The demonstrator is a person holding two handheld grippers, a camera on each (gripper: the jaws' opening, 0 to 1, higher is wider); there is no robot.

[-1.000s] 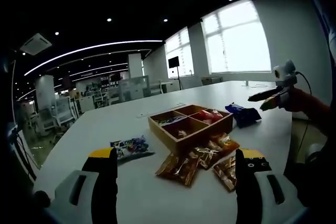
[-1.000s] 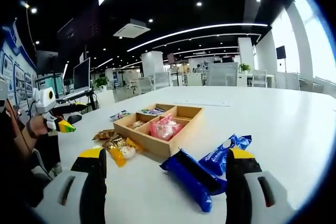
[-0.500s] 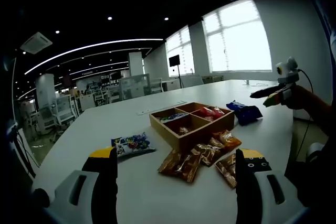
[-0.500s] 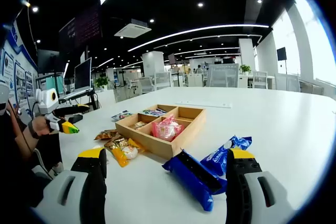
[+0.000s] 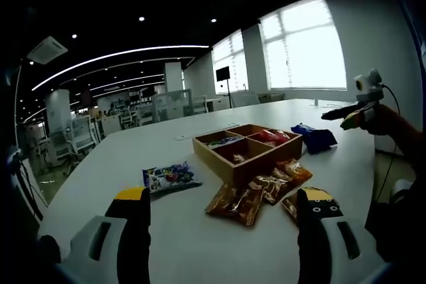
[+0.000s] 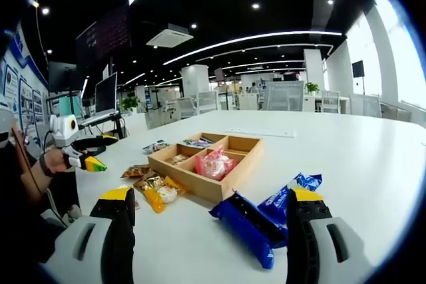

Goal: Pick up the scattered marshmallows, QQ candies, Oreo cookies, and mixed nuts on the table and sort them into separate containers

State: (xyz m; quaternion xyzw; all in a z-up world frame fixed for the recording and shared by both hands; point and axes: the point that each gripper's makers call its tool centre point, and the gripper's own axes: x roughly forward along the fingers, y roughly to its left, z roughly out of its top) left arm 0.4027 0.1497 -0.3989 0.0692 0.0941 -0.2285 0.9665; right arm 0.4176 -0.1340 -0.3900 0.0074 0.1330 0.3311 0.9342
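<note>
Left gripper view alone: colourful packet (image 5: 170,178) left of wooden tray (image 5: 226,164).

The bench (image 6: 359,164) has a smooth white top with a soft sheen that mirrors the ceiling lights. The divided tray (image 6: 229,176) is pale unfinished wood, matt, with visible plain edges. The blue packets (image 6: 247,227) are glossy plastic film, creased and reflective. The orange packets (image 5: 234,202) are shiny crinkled foil-like wrap. The printed packet (image 5: 170,177) is glossy film. The pink packet (image 6: 214,163) in the tray is thin, wrinkled plastic. The jaws look like matt black plastic with yellow plastic tips.
</note>
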